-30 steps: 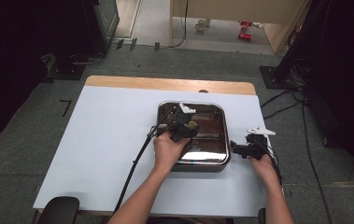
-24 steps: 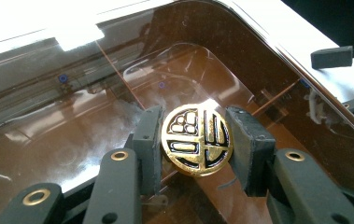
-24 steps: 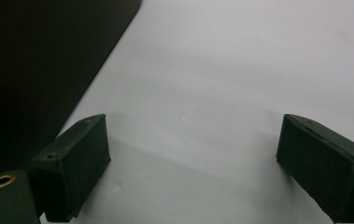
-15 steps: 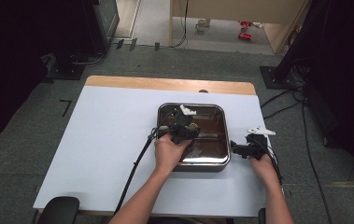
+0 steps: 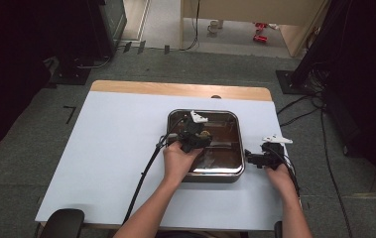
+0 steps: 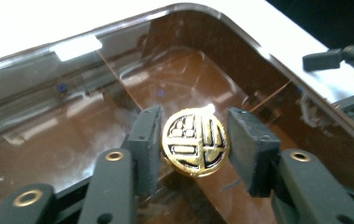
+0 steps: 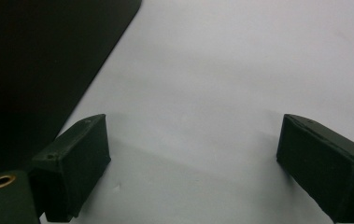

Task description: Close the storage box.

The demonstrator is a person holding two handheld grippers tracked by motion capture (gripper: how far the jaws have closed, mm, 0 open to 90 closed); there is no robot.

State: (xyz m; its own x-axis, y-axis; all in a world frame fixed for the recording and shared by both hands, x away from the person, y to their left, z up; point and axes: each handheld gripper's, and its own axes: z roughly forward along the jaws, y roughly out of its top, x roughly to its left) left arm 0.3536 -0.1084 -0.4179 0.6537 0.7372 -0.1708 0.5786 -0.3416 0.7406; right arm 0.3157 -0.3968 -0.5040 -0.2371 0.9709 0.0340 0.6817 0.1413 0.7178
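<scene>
The left tool [image 6: 194, 140] is seen inside the metal tray [image 5: 240, 148], w/ a round gold-and-black token [image 6: 194, 148] between its jaws. The jaws have just been opening: the left-hand pad appears to touch the token's edge, while a gap is seen at the other pad, so the token is probably released, not clenched. The token is tilted up over the tray's brown reflective floor. The right tool [image 7: 193, 168] is held apart, to the tray's right, jaws spread wide over the white surface [image 5: 116, 148], w/ nothing between them.
</scene>
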